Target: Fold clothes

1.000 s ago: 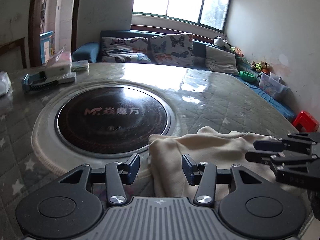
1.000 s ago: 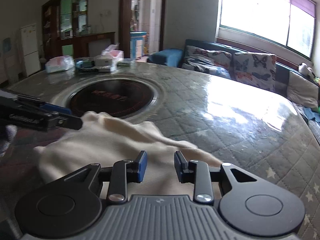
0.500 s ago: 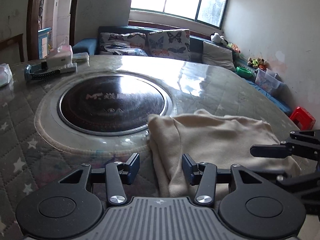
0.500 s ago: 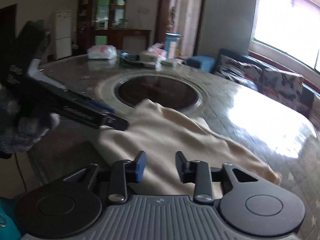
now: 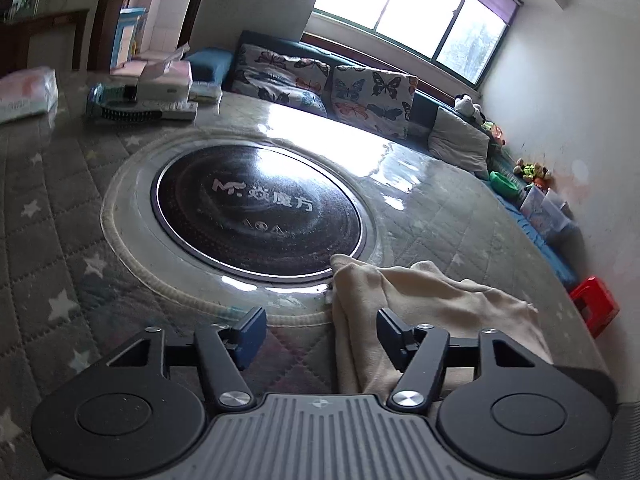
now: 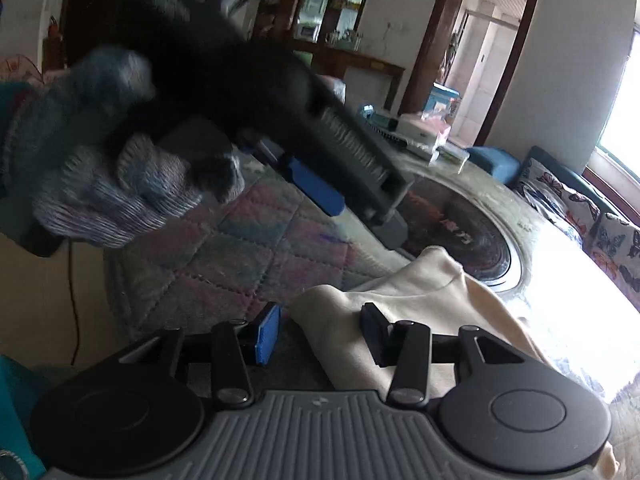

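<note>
A cream garment (image 5: 424,304) lies bunched at the near edge of the round table, beside the black hob. My left gripper (image 5: 320,334) is open and empty, just above the garment's left edge, which lies between its fingers. In the right wrist view the same garment (image 6: 404,304) lies under my right gripper (image 6: 320,334), which is open and empty with the cloth's near corner between its fingers. The left gripper (image 6: 352,200), held by a gloved hand (image 6: 108,168), crosses the upper left of that view, close and blurred.
The black round hob (image 5: 256,208) sits in the middle of the quilted table cover (image 5: 52,216). Tissue boxes and a brush (image 5: 144,92) lie at the table's far left. A sofa with butterfly cushions (image 5: 332,84) stands behind; a red stool (image 5: 596,308) stands at right.
Both grippers have swung left and tilted. The right gripper has turned towards the left one and left the left wrist view. The garment stays on the table, unheld.
</note>
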### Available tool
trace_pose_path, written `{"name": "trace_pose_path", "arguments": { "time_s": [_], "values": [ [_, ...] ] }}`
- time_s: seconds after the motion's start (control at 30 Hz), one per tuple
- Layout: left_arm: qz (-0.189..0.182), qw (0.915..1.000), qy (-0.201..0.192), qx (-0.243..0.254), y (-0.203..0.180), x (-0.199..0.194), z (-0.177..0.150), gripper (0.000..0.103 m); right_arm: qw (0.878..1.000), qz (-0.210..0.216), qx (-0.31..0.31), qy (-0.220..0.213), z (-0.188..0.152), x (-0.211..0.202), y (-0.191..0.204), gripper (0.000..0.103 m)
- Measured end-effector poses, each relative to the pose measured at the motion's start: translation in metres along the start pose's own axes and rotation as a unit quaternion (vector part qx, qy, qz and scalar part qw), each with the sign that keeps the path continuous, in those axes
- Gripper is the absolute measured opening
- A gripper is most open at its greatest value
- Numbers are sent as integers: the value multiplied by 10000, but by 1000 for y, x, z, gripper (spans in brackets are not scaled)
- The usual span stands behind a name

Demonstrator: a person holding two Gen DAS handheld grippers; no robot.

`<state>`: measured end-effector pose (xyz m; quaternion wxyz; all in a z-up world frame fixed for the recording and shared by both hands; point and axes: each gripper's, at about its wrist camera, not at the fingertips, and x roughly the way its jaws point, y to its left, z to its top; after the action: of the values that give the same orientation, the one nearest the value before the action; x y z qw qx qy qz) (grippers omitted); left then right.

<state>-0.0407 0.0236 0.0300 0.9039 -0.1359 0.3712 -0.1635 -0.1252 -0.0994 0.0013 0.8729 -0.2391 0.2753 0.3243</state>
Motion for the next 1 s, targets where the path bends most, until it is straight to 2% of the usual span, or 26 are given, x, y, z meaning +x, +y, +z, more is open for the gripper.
{"name": "trace_pose_path", "arguments": {
  "time_s": [0.07, 0.1, 0.23, 0.53, 0.8, 0.9, 0.97, 1.0],
  "values": [
    [-73, 9998, 96, -160, 1, 4, -1, 69, 10000, -42, 48, 56, 0, 4, 2, 44],
    [-116, 9995, 152, -234, 2, 6, -2, 69, 9999, -50, 86, 56, -1, 5, 2, 40],
    [-257, 9976, 327, -557, 3, 13, -2, 69, 9991, -130, 393, 66, 0, 2, -6, 17],
    [-527, 9880, 559, -1341, 4, 26, 4, 70, 9902, 217, 1331, -361, 0, -24, -38, 12],
    [-860, 9758, 806, -1844, 0, 44, 3, 67, 9833, 253, 1678, -661, -8, -49, -55, 9],
    [-980, 9716, 912, -1949, 0, 51, 1, 46, 9828, 316, 1686, -689, -11, -55, -54, 9],
    [-976, 9696, 963, -2027, 3, 55, -1, 24, 9825, 351, 1694, -687, -13, -58, -52, 9],
    [-972, 9689, 973, -2056, 6, 56, -2, 22, 9824, 361, 1702, -675, -14, -57, -52, 9]
  ]
}}
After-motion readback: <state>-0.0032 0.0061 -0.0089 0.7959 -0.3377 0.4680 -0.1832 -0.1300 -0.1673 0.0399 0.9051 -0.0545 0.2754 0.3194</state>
